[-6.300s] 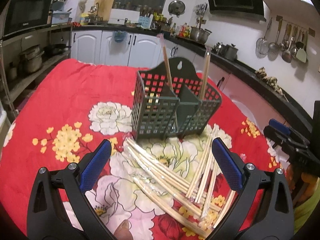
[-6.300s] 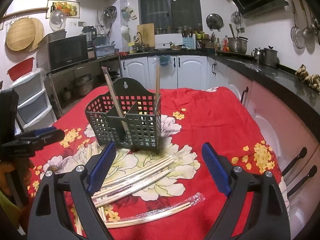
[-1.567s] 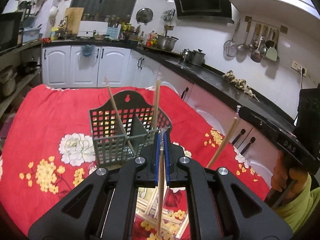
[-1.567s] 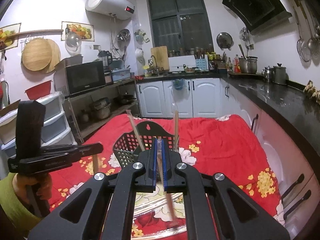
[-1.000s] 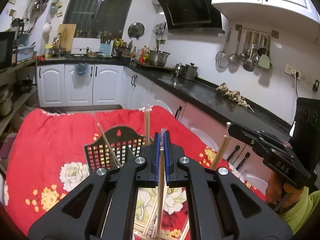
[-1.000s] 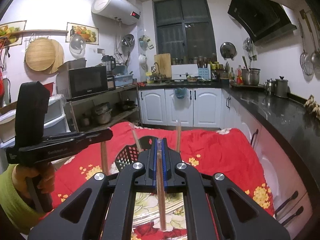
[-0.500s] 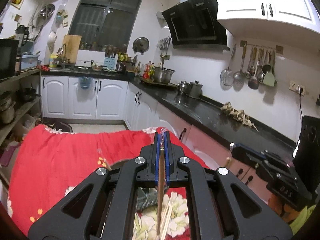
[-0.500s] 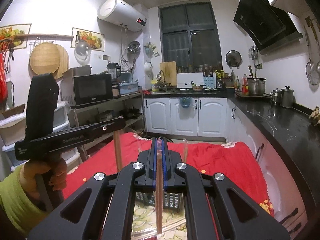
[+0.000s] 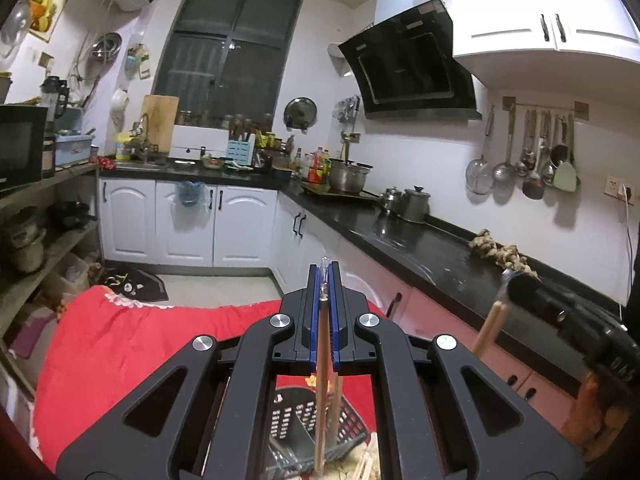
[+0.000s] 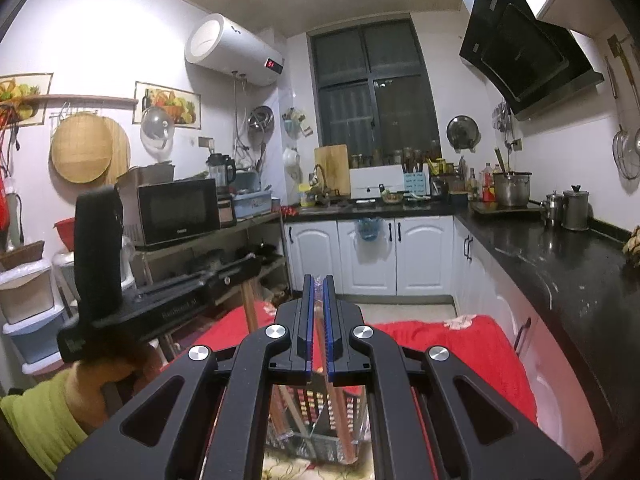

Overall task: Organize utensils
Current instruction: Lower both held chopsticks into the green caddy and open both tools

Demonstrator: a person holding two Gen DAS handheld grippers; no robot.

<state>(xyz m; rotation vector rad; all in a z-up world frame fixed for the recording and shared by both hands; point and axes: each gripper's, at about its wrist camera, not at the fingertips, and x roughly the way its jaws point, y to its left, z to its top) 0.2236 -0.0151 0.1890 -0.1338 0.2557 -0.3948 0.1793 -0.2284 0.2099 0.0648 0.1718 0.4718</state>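
Note:
My left gripper (image 9: 325, 271) is shut on a wrapped pair of chopsticks (image 9: 320, 400) that hangs straight down over the dark slotted utensil basket (image 9: 296, 432) on the red floral tablecloth (image 9: 120, 340). My right gripper (image 10: 318, 280) is shut on another wrapped pair of chopsticks (image 10: 336, 412), also hanging above the basket (image 10: 312, 412), which holds a few sticks. In each wrist view the other gripper shows at the side with its stick hanging down: the right gripper (image 9: 560, 312) and the left gripper (image 10: 192, 292), the latter held by a hand in a yellow-green sleeve. Loose chopsticks (image 9: 368, 464) lie beside the basket.
A black kitchen counter (image 9: 420, 240) with pots runs along the right of the table. Open shelving with a microwave (image 10: 176, 212) stands to the left. White cabinets (image 10: 360, 256) line the far wall beyond the floor.
Both grippers have risen with their chopsticks still clamped. The basket and tablecloth have dropped to the bottom of both views, and the other gripper sits lower in each.

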